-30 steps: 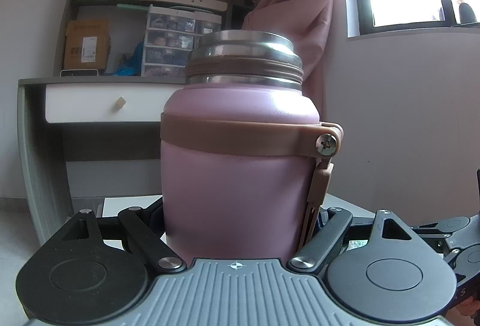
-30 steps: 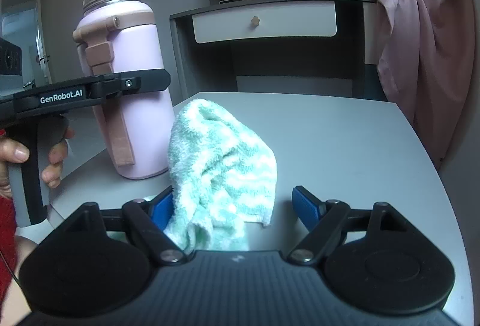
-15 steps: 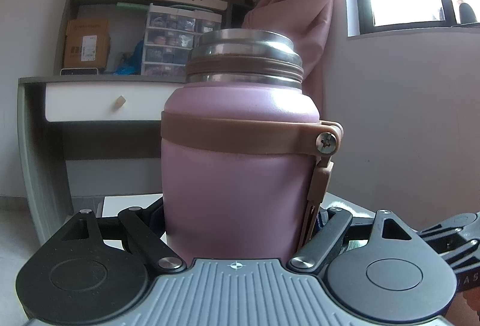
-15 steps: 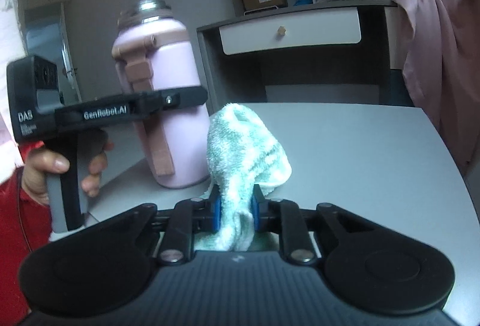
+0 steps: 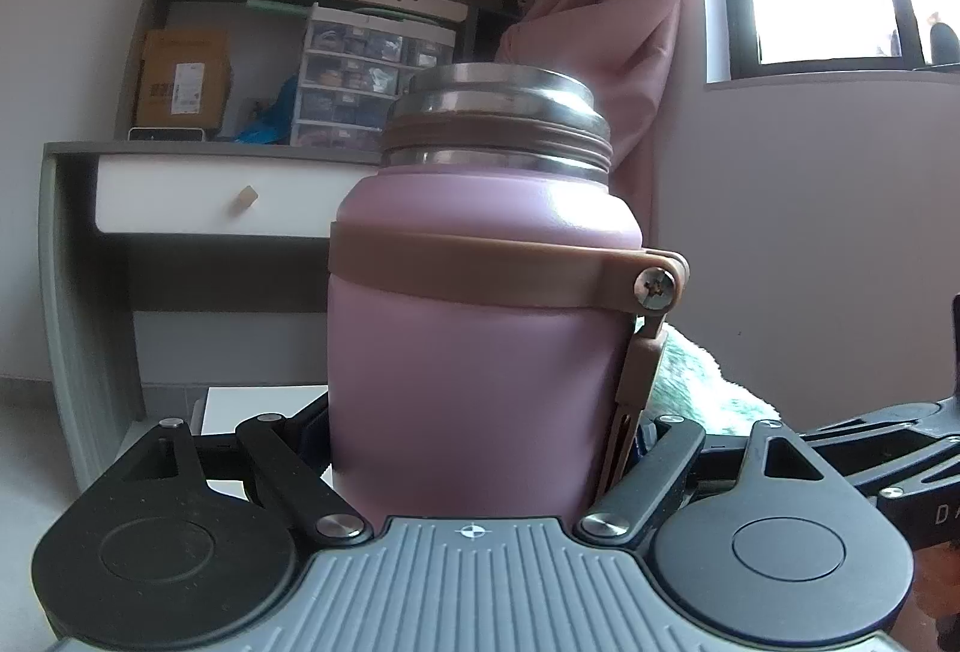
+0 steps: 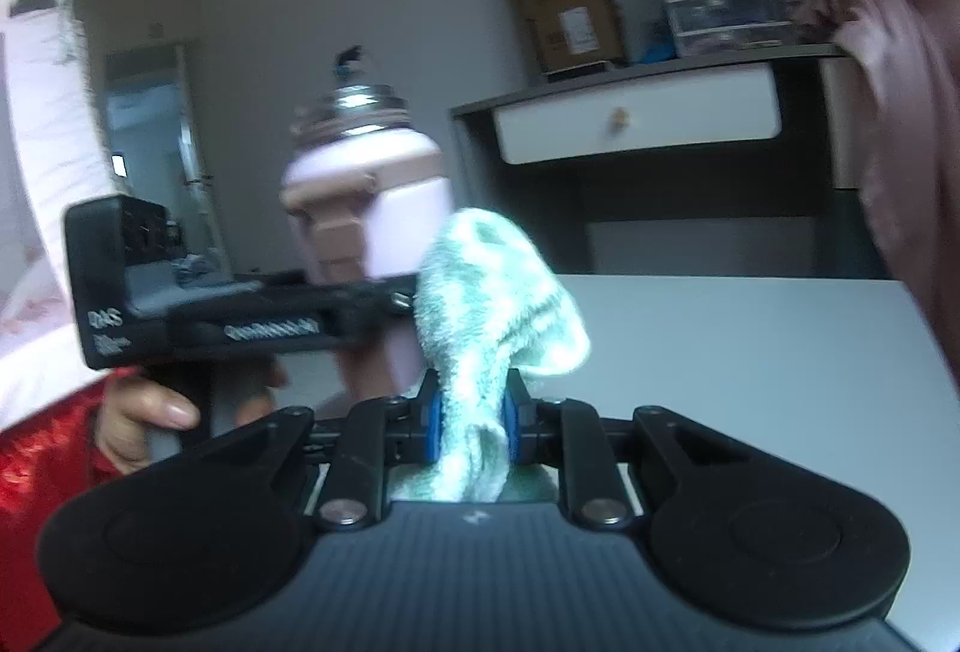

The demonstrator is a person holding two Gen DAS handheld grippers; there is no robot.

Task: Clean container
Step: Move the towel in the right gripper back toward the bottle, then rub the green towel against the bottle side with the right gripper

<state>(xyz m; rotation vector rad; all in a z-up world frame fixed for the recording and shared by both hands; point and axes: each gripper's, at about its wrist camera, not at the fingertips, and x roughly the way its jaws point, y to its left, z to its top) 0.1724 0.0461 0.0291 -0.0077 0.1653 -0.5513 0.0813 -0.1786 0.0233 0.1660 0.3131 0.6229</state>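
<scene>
A pink bottle [image 5: 480, 352] with a steel neck, no lid and a brown strap stands between the fingers of my left gripper [image 5: 480, 442], which is shut on its lower body. In the right wrist view the bottle [image 6: 372, 196] stands at left with the left gripper's body [image 6: 240, 328] across it. My right gripper [image 6: 471, 424] is shut on a green-and-white towel [image 6: 498, 316], lifted off the table and touching or nearly touching the bottle's right side. The towel also shows in the left wrist view [image 5: 690, 382], behind the bottle's strap.
A white table [image 6: 750, 370] lies under both grippers. Behind it stand a grey desk with a white drawer [image 5: 210, 202], shelves with storage boxes [image 5: 372, 69], and a pink curtain [image 6: 900, 111] at right. A hand [image 6: 144, 412] holds the left gripper's handle.
My right gripper shut on the towel, lifted it off the table and moved it left up to the bottle. The left gripper and the bottle have stayed still.
</scene>
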